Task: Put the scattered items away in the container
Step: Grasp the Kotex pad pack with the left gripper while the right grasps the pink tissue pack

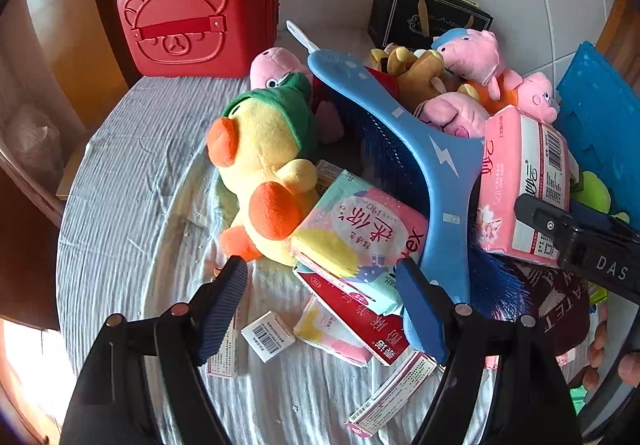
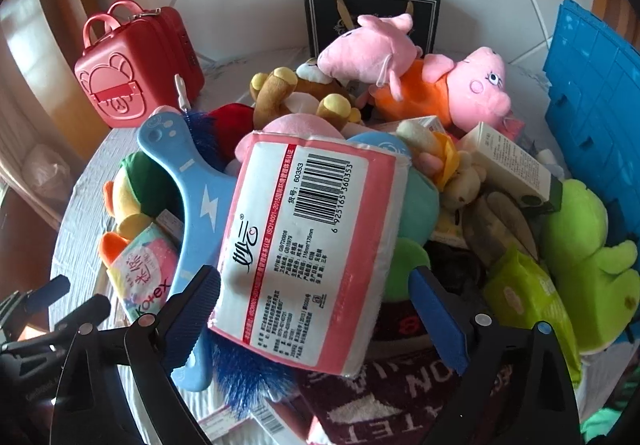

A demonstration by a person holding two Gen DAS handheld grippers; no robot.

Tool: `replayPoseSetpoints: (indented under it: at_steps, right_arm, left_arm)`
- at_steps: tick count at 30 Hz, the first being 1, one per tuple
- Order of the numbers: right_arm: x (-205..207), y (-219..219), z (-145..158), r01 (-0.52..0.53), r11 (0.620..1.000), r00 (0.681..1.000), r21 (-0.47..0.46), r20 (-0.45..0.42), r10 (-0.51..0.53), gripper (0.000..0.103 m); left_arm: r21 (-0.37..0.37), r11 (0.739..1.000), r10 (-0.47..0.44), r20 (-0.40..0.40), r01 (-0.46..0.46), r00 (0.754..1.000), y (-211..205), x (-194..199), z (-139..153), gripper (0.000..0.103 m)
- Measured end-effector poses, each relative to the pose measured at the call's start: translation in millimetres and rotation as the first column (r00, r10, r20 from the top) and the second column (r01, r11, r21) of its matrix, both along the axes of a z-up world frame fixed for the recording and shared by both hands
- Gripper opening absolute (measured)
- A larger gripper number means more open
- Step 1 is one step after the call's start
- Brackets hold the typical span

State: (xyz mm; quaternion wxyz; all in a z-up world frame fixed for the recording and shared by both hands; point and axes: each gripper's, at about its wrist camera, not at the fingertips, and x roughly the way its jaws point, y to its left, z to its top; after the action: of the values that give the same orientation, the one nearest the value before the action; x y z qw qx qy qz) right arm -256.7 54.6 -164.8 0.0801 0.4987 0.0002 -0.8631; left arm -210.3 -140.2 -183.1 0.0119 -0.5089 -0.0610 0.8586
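Note:
A heap of items lies on a round cloth-covered table. My left gripper is open just before a Kotex pad pack, a red flat box and a yellow duck plush. My right gripper is open around a pink tissue pack, which rests on a blue brush; contact with the pads is not clear. The tissue pack, the brush and the right gripper's finger also show in the left wrist view. A blue crate stands at the right.
A red bear case stands at the table's back left. A black gift box stands at the back. Pink pig plushes, a brown bear plush, a green frog plush and small cartons fill the heap.

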Motion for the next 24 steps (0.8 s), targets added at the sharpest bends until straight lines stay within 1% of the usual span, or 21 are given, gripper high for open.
replayPoseSetpoints:
  at_steps: [1,4,7,11,14,15,16,19,22,24]
  right_arm:
    - [-2,-2,-4,-0.012,1.0,1.0,-0.004,0.011,0.012,0.102]
    - [-6,-3,-12,-0.037,0.999,0.999,-0.003,0.027,0.037,0.102]
    - [-8,4,-11,-0.042,0.999,0.999,-0.003,0.025,0.042,0.102]
    - [-8,16,-6,-0.039,0.998,0.999,0.041,0.011,0.038,0.102]
    - [-6,25,-4,-0.03,0.997,1.0,0.069,0.0,0.03,0.102]
    - [-6,28,-4,-0.03,0.997,1.0,0.071,0.001,0.03,0.102]
    - [-6,29,-5,-0.031,0.997,1.0,0.068,0.004,0.031,0.102]
    - [-5,29,-5,-0.041,0.997,0.999,0.061,0.004,0.041,0.102]
    - [-7,29,-5,-0.049,0.998,0.999,0.048,0.005,0.049,0.102]
    - [-8,30,-3,-0.052,0.998,0.999,0.037,0.0,0.052,0.102]
  left_arm:
    - [-0.001,1.0,-0.01,0.013,0.01,1.0,3,-2,-5,0.076]
    - [-0.015,0.999,-0.03,0.057,0.03,0.998,8,-5,-20,0.077]
    - [-0.016,1.0,-0.014,0.054,0.015,0.998,-4,-6,-20,0.078]
    - [-0.101,0.995,0.008,0.064,-0.001,0.998,-20,-5,-20,0.08]
    - [-0.138,0.99,0.029,0.079,-0.018,0.996,-27,-1,-20,0.081]
    - [-0.139,0.99,0.039,0.082,-0.027,0.996,-27,1,-19,0.081]
    - [-0.122,0.992,0.049,0.082,-0.039,0.995,-28,3,-15,0.081]
    - [-0.028,0.997,0.076,0.063,-0.075,0.995,-24,4,2,0.081]
    - [0.0,0.99,0.139,0.056,-0.139,0.989,-12,-6,7,0.081]
    - [0.005,0.982,0.186,0.085,-0.187,0.979,-5,-17,-1,0.081]
